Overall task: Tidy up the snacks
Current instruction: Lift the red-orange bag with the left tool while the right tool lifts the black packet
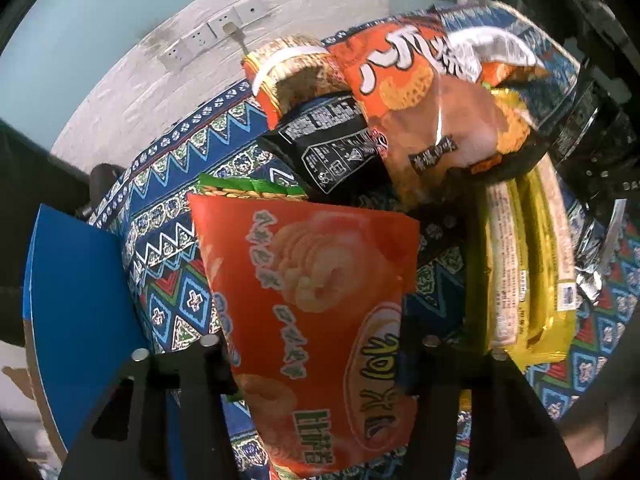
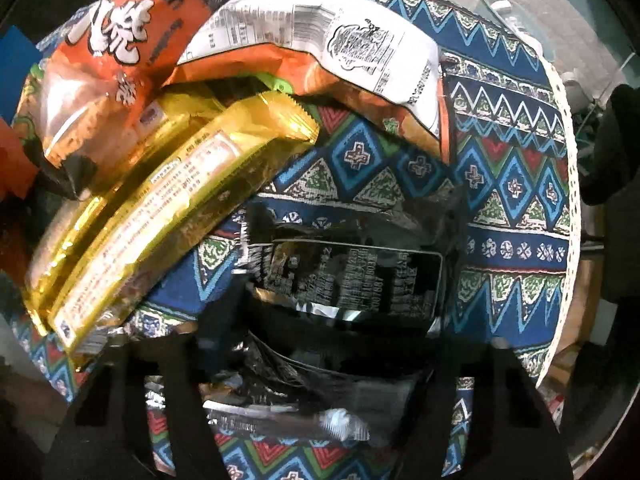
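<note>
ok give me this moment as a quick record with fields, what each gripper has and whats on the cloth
left gripper: red-orange snack bag between its fingers
right gripper: black foil snack bag between its fingers; grip not clear
surface: patterned cloth
loose snacks: gold packet, orange puff bag, black packet
pile: orange puff bag overlaps gold packet
container: woven basket behind the pile
</note>
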{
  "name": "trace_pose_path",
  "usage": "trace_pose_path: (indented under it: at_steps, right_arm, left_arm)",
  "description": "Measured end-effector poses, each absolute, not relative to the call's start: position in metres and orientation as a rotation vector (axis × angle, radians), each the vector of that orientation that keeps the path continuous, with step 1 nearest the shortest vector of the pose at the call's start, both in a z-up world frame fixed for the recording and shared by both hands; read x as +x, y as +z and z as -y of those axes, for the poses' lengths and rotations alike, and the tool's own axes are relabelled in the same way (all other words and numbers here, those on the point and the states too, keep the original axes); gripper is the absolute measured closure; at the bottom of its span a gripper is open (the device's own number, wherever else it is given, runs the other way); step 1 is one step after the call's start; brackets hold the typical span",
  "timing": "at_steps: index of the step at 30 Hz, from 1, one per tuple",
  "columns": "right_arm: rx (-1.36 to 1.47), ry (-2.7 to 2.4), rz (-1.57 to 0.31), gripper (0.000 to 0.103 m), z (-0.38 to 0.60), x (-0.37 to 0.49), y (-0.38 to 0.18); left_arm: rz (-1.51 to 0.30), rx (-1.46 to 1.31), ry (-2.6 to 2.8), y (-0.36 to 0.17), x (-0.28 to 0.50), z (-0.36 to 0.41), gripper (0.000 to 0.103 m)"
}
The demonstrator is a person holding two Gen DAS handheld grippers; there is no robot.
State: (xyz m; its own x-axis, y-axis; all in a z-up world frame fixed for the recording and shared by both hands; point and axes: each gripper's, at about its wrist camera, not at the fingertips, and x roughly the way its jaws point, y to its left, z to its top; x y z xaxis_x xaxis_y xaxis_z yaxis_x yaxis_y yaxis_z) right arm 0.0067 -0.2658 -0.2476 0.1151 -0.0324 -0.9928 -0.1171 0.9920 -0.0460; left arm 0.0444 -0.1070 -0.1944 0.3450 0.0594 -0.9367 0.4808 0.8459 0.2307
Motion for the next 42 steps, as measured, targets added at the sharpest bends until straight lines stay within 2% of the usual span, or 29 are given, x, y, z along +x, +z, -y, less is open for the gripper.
trace_pose_path:
  at_steps: [2, 11, 27, 42]
  right_arm:
    - [-0.134, 0.060, -1.451, 0.065, 0.263, 0.007, -0.245]
    - [-0.155, 0.055, -1.405, 0.068, 0.267, -0.008, -0.202]
    - [-0.107, 0.087, -1.198, 0.068, 0.246, -0.023, -0.121]
    - [-0.161, 0.157, -1.057, 0.068, 0.196, -0.031, -0.066]
  left_arm:
    - [-1.201, 0.503, -0.300, -0.188, 0.043, 0.104, 0.058]
    - [-1.164, 0.433, -0.315, -0.154, 0.027, 0.096, 0.066]
    - [-1.089, 0.273, -0.314, -0.094, 0.021, 0.063, 0.067]
    - [-0.933, 0.332, -0.256, -0.041, 0.011, 0.046, 0.067]
